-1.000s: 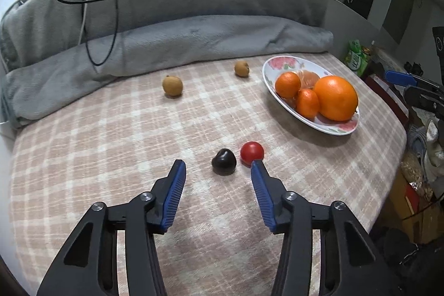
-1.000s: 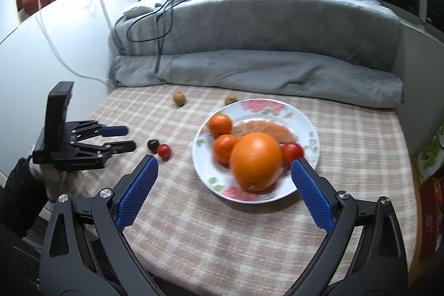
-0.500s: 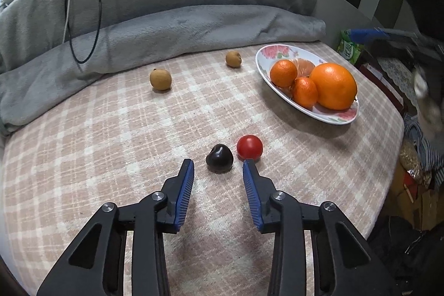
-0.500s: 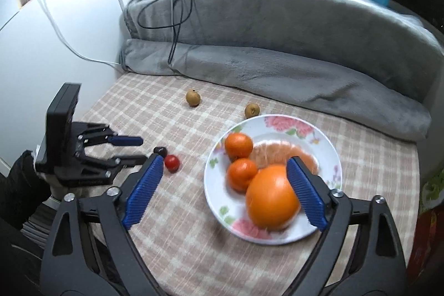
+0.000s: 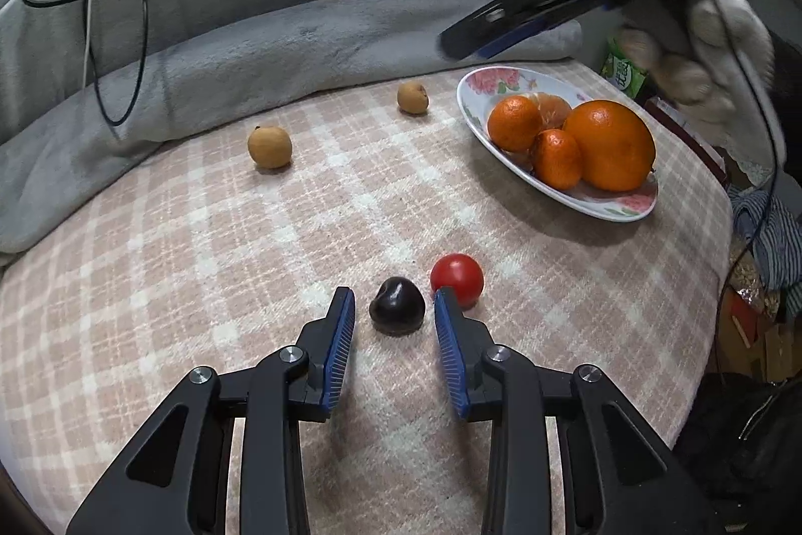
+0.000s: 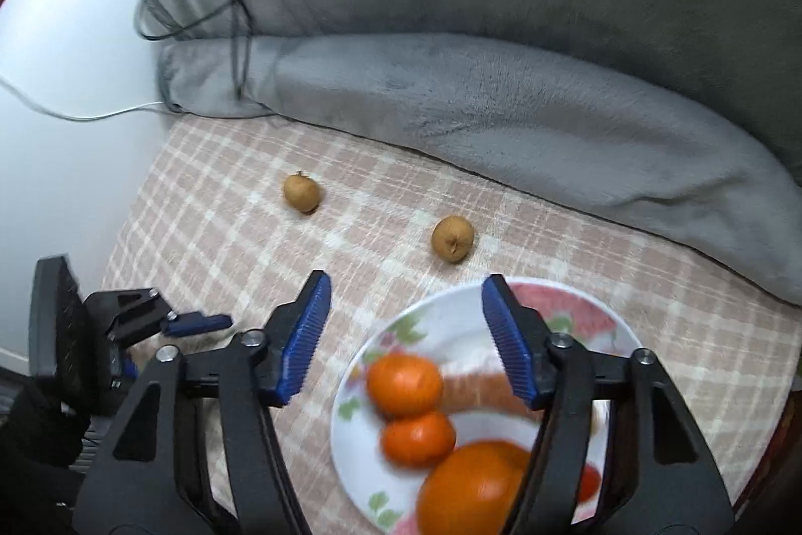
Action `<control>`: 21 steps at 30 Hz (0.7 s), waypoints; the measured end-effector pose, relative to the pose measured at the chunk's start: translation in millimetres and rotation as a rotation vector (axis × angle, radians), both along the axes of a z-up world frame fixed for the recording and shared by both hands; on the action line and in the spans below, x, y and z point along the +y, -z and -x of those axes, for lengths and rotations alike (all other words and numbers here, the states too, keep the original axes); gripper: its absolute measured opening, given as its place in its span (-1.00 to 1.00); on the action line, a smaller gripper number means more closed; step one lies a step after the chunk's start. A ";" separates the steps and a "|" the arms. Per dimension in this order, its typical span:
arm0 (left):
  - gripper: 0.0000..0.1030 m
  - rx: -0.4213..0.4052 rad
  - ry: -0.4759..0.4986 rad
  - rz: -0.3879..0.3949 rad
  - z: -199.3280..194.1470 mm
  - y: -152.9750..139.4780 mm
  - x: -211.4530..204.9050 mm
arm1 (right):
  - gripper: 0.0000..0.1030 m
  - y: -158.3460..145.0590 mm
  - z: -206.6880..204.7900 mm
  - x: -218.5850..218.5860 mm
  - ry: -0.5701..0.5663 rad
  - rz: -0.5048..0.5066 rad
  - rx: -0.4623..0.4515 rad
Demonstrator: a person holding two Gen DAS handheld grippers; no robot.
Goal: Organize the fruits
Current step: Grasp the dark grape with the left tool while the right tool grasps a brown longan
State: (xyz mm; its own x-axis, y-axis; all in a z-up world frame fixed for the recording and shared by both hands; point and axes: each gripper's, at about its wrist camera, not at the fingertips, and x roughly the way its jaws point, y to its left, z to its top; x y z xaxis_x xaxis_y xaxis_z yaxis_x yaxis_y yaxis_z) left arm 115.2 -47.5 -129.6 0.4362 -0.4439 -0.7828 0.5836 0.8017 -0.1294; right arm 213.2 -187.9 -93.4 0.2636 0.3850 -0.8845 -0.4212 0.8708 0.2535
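My left gripper (image 5: 393, 309) is open, low over the checked cloth, its jaws on either side of a dark cherry (image 5: 397, 305) without touching it. A red cherry tomato (image 5: 457, 279) lies just right of the right fingertip. Two brown longans (image 5: 269, 146) (image 5: 412, 97) lie farther back. A flowered plate (image 5: 621, 204) holds a large orange (image 5: 609, 145), two mandarins and a peeled one. My right gripper (image 6: 403, 292) is open and empty above the plate's (image 6: 351, 455) far rim, with a longan (image 6: 452, 239) just beyond it and the other longan (image 6: 301, 193) farther left.
A grey blanket (image 5: 301, 33) with black and white cables banks the table's far side. The table edge drops off at the right, with clutter below. A white wall (image 6: 65, 164) bounds the left side in the right wrist view.
My left gripper moved forward and narrowed around the dark cherry. My right gripper rose and moved forward over the plate toward the longans, appearing at the top right of the left wrist view.
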 end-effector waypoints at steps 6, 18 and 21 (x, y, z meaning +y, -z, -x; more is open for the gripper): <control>-0.39 0.010 0.017 -0.003 -3.5 1.6 0.4 | 0.04 20.3 -32.6 4.6 0.024 0.085 0.041; -0.47 0.021 0.034 -0.002 -6.6 7.9 -0.7 | -0.15 44.3 -54.4 30.9 -0.018 0.159 0.081; -0.47 0.022 0.037 -0.002 -7.8 8.9 -2.6 | -0.15 48.3 -54.4 37.3 -0.026 0.178 0.086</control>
State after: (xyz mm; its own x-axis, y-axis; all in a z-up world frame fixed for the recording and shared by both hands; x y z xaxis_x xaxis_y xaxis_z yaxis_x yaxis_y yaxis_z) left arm 123.0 -50.1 -138.5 0.4027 -0.4578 -0.7926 0.6096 0.7801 -0.1409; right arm 267.6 -150.6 -141.7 0.1765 0.2261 -0.9580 -0.4274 0.8943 0.1323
